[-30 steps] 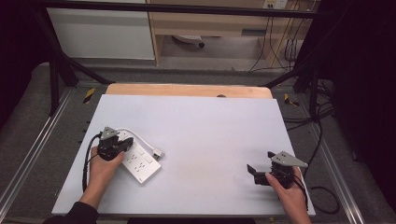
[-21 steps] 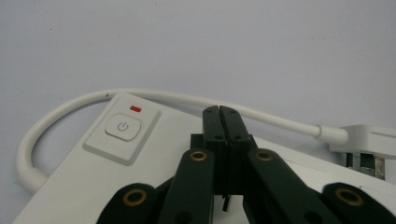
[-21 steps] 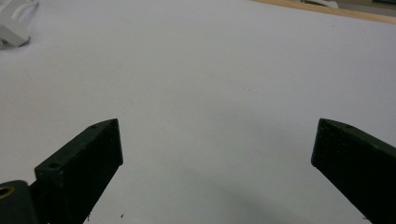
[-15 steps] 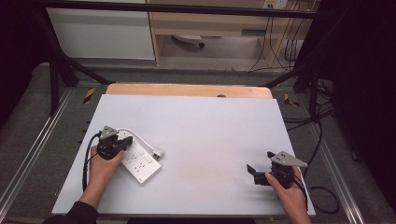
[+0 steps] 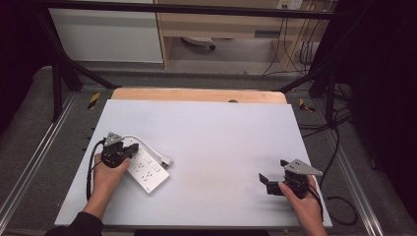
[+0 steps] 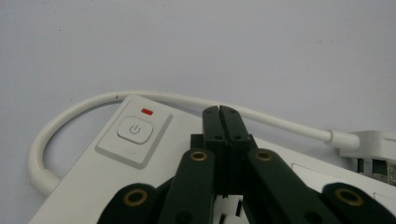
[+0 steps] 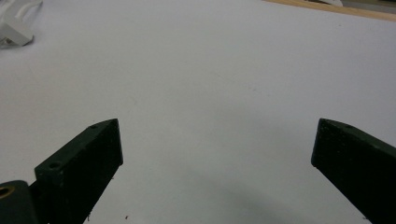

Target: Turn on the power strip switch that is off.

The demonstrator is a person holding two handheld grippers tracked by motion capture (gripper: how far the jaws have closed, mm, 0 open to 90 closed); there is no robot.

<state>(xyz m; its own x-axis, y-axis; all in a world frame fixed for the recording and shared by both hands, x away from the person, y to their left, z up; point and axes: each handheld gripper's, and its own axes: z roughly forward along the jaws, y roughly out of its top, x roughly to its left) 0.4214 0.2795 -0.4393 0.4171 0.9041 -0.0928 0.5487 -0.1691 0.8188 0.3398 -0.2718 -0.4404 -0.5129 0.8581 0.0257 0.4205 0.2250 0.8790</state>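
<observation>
A white power strip (image 5: 147, 170) lies flat at the left of the white table (image 5: 221, 132). Its cord (image 5: 147, 145) loops round to a plug (image 5: 167, 161) beside it. My left gripper (image 5: 129, 150) is over the strip's near end with its jaws shut and nothing between them. In the left gripper view the closed tips (image 6: 219, 110) sit just right of the square power button (image 6: 134, 129) and its red light (image 6: 147, 111); whether they touch the strip I cannot tell. My right gripper (image 5: 273, 173) rests low at the table's right front, jaws wide open and empty (image 7: 217, 149).
A wooden board edge (image 5: 196, 95) runs along the table's far side. Metal frame rails flank both sides, and cables (image 5: 339, 142) hang off the right. A white cabinet and shelving stand beyond the table.
</observation>
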